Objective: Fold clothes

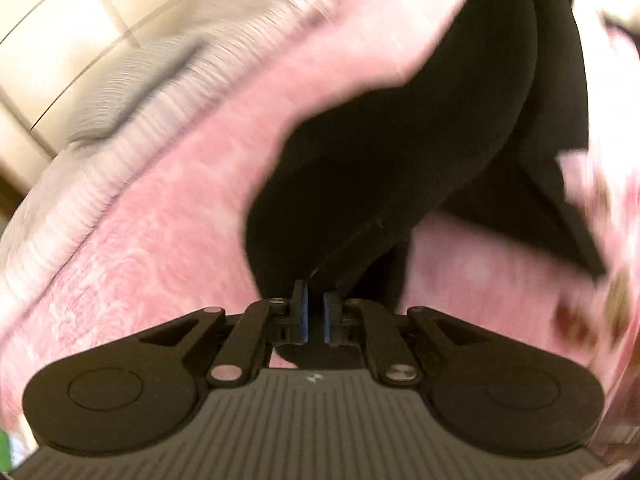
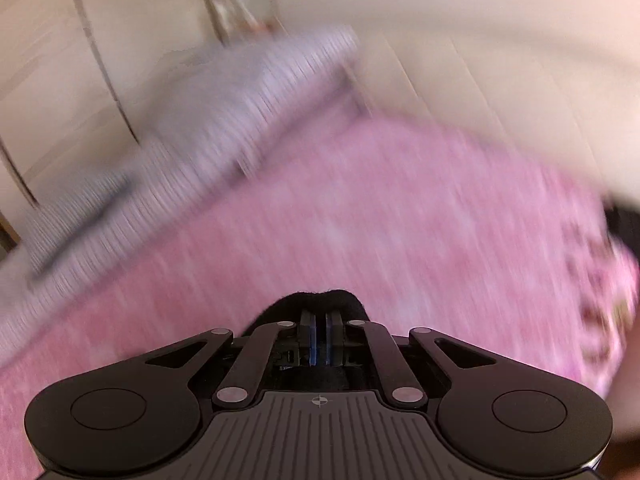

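Both my grippers pinch the black garment (image 1: 392,152), left gripper (image 1: 315,312) on a seam edge, right gripper (image 2: 321,340) shut on a bunched bit, over the pink bed cover (image 1: 168,216); mid-lift, next likely spread it flat and fold.

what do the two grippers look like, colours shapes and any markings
Both look the same. The left gripper and the right gripper are matte black, with two linkage bars per side pinned by round silver rivets, and wide rounded lobes, each with an embossed circle. The fingers are black with blue pads. Behind them sits a grey ribbed plate with a small crosshair mark. No cables or sleeves show.
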Demonstrator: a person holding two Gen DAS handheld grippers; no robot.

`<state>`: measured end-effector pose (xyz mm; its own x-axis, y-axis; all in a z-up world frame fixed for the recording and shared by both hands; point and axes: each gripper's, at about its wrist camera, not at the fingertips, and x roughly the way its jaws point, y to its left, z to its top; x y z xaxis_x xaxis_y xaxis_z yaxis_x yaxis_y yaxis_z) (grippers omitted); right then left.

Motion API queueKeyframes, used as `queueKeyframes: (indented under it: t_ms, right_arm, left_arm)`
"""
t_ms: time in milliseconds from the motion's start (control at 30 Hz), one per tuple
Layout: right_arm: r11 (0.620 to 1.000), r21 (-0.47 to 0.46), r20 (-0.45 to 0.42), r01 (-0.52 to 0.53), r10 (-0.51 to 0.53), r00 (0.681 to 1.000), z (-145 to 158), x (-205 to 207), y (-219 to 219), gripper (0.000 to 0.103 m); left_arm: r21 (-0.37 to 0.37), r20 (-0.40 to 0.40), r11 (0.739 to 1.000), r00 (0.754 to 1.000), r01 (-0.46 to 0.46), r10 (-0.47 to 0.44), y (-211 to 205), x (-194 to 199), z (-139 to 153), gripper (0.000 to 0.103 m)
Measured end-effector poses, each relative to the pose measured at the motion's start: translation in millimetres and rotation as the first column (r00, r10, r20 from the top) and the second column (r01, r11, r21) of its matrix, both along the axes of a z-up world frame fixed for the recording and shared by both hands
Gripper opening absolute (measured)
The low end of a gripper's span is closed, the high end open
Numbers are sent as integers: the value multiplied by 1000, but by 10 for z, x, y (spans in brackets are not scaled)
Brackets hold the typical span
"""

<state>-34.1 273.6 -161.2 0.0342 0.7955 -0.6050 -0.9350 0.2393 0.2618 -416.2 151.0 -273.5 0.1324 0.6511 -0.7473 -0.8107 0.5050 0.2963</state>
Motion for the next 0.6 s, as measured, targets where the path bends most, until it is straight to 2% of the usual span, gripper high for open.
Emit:
queueKeyframes:
  t_ms: [67,100,133,167,200,233,333,400,467,533,600]
  right_arm:
    - [990,120,4,-73,73,997,279,-137,182,4]
    - [984,129,13,-126,126,992,373,-227,288,7]
    - [974,137,22,-179,178,984,467,-316,394,25]
    - [968,114,31,-223,221,975,522,-400,491,37]
    - [967,65,32,-245,243,969,512,-452,547,62]
    - [970,30,20,-241,241,970,447,-453,528,66]
    - [979,-89,-21,-186,184,983,100,-380,312,66]
    - [960,-233,-65,-155,144,987,-306,-314,68,66]
    - [912,-387,-121,-138,98,988,-747,-242,-206,66]
    - [837,-533,-192,-127,26,981,-1183,-181,-546,66]
    - [758,-640,-244,-125,-46,969,-1513,-138,-886,66]
  left_arm:
    - [16,101,998,993,-61,60,180,-63,325,6]
    - [-6,162,995,982,-99,99,253,-99,446,6]
    - [-40,206,990,969,-135,140,312,-114,510,6]
    - [-81,238,982,954,-169,183,359,-146,512,7]
    - [-115,251,975,944,-189,213,409,-160,469,7]
    - [-147,259,967,936,-208,240,451,-173,422,7]
    - [-225,249,947,926,-229,283,435,-137,171,8]
    - [-277,235,930,922,-242,309,472,-94,-26,10]
    - [-284,184,923,930,-259,318,486,-20,-213,12]
    - [-261,100,926,946,-273,307,448,72,-394,19]
    - [-261,-2,933,967,-247,255,447,187,-570,17]
